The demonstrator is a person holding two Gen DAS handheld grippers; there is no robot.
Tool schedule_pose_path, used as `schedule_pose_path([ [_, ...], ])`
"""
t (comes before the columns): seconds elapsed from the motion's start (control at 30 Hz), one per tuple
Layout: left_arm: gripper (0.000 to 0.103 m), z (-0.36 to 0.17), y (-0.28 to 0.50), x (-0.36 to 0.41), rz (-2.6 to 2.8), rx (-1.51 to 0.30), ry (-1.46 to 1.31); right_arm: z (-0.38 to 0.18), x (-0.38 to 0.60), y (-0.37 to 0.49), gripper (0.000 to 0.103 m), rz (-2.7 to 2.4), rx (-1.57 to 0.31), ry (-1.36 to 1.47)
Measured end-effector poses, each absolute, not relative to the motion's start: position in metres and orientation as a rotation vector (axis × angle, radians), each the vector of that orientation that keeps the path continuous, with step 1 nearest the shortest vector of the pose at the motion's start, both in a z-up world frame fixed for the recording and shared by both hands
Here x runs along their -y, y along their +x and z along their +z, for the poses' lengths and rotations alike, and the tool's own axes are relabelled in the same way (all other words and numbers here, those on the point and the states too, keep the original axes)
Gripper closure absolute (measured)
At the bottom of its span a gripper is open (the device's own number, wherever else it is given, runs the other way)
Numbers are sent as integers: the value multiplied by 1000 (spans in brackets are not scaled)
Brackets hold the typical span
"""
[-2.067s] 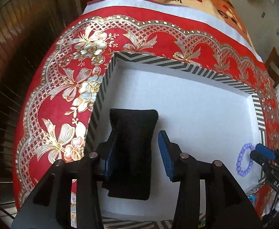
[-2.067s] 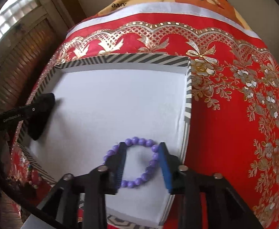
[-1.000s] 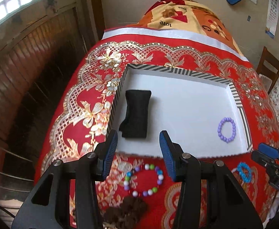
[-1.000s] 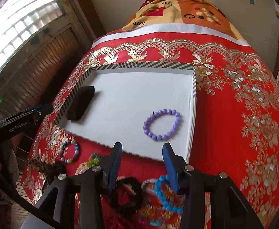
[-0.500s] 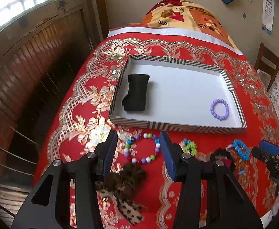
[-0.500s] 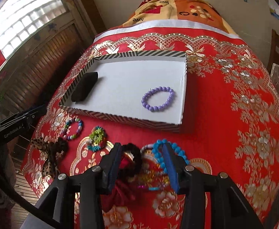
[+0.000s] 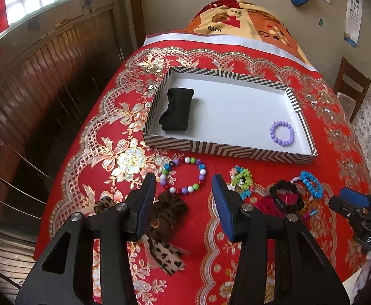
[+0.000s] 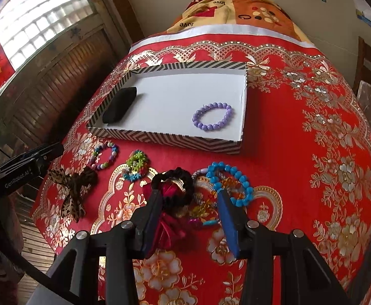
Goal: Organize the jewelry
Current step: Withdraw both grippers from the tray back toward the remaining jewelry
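Note:
A white tray with a striped rim (image 7: 226, 150) (image 8: 165, 137) holds a black pouch (image 7: 176, 111) (image 8: 119, 104) at its left and a purple bead bracelet (image 7: 281, 133) (image 8: 212, 117) at its right. In front of it on the red cloth lie a multicoloured bead bracelet (image 7: 182, 175) (image 8: 104, 155), a green flower bracelet (image 7: 241, 175) (image 8: 135, 165), a leopard bow scrunchie (image 7: 165, 216) (image 8: 73, 188), a black scrunchie (image 7: 285, 195) (image 8: 172, 181) and a blue bead bracelet (image 7: 311, 184) (image 8: 229, 183). My left gripper (image 7: 184, 185) is open and empty above the multicoloured bracelet. My right gripper (image 8: 188, 198) is open and empty above the black scrunchie.
The red and gold cloth (image 8: 312, 152) covers a table that drops off at the left towards a wooden wall (image 7: 45, 76). A folded blanket (image 7: 236, 25) lies at the far end. A wooden chair (image 7: 350, 86) stands at the right.
Both grippers have let go of the pouch and the purple bracelet in the tray, pulled back and risen. The loose jewelry in front of the tray has come into view.

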State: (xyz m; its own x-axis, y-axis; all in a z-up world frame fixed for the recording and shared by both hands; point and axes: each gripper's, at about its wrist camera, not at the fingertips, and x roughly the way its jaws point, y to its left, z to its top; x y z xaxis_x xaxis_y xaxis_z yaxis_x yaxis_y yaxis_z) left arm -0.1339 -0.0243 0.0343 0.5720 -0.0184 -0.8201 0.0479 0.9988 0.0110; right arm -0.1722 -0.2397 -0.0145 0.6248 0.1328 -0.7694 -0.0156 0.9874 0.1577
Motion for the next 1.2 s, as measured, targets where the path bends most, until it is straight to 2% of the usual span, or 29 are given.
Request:
schedule_pose_path([
  [0.87,58,23,-147,6,-8,-995,7,-23,232,-180,56,96,-914,135],
  [1.2,58,20,-145,-33,-20,-1057,-126,-30,233,-175,56,99,-931,134],
])
